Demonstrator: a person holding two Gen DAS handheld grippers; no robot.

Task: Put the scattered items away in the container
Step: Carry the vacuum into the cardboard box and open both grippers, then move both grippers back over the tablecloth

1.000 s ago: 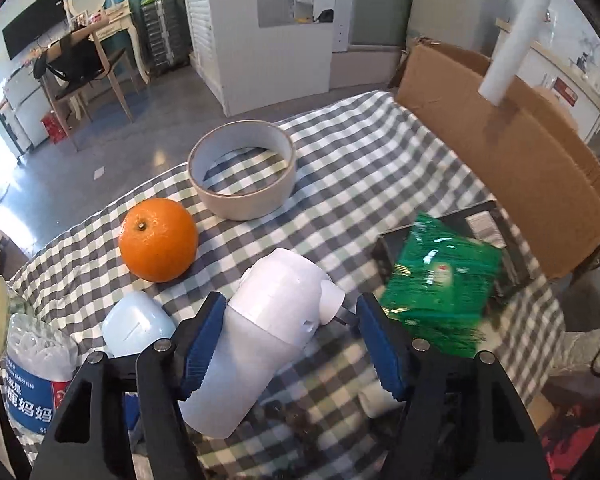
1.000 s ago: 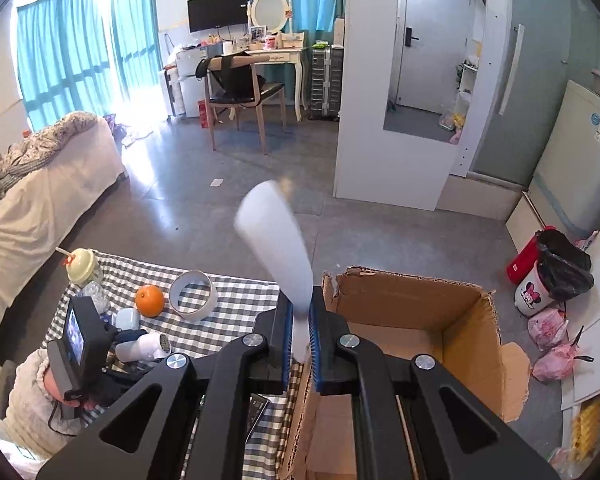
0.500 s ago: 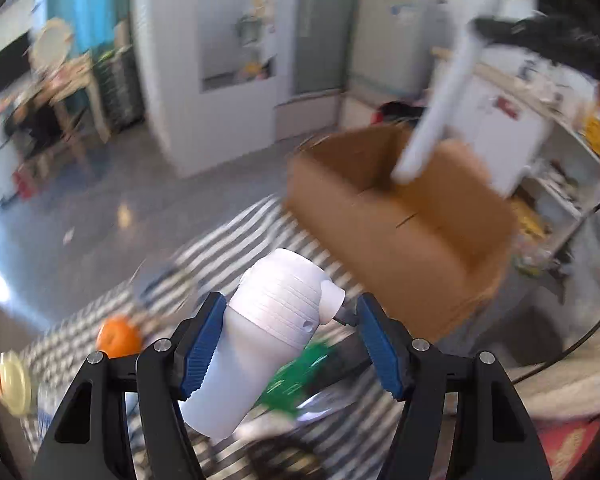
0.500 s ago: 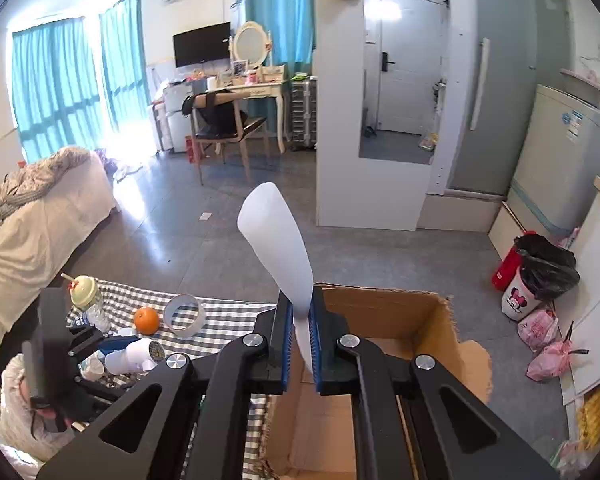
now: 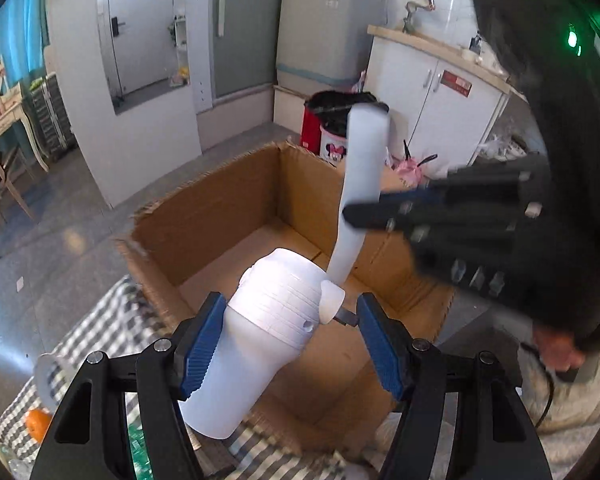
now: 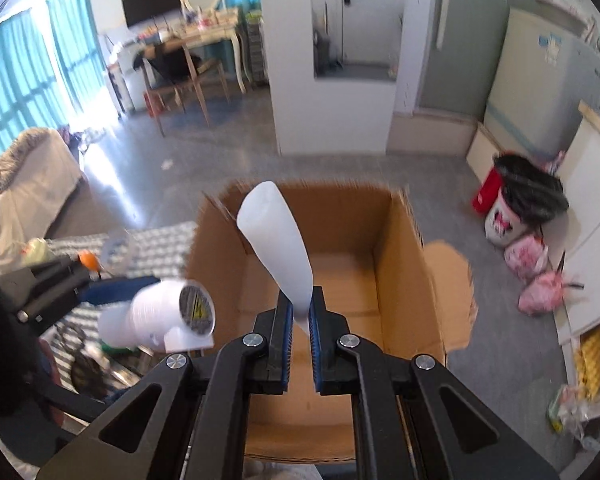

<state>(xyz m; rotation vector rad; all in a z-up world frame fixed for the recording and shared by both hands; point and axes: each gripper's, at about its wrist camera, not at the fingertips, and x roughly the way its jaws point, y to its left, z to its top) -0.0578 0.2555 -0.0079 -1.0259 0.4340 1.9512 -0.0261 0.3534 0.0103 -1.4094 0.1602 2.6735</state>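
My left gripper (image 5: 288, 332) is shut on a white plug-in device (image 5: 260, 332) and holds it above the near edge of the open cardboard box (image 5: 228, 208). The device also shows in the right wrist view (image 6: 160, 316), left of the box (image 6: 352, 220). My right gripper (image 6: 298, 328) is shut on a white squeeze tube (image 6: 276, 240) and holds it upright over the box. The tube (image 5: 360, 184) and right gripper show in the left wrist view, over the box's right side. The box looks bare inside.
The checked tablecloth (image 5: 100, 328) lies left of the box with an orange (image 5: 36, 424), a tape roll (image 5: 44, 372) and a green packet (image 5: 140, 456). On the floor beyond stand a bin with a black bag (image 6: 516, 204) and pink bags (image 6: 540, 288).
My left gripper lifted the white device off the table and swung right, over the box. My right gripper brought the tube down lower over the box opening.
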